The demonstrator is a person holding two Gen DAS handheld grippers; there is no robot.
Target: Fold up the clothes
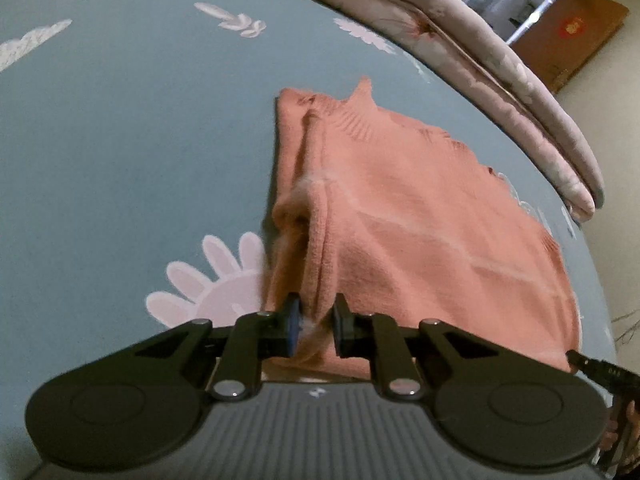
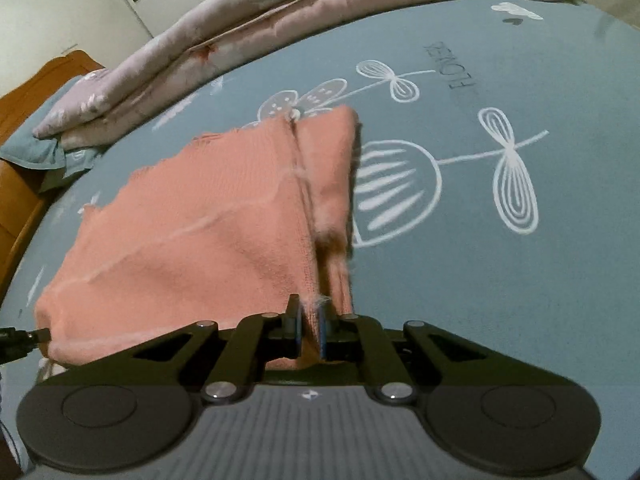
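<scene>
Sweater (image 1: 400, 216), salmon knit, lying partly folded on blue floral bedsheet (image 1: 120, 140), rolled pink quilt (image 1: 500, 80) along far edge. Looking soft, light, floppy, likely sagging between holds; best pinched at doubled near corners. Left gripper (image 1: 314, 328) clamping bunched fold at near left corner. Right gripper (image 2: 310, 330) clamping near right corner likewise. Left view showing ribbed collar at far end; right view missing collar, showing wooden bed frame (image 2: 24, 120) and sheet lettering instead.
</scene>
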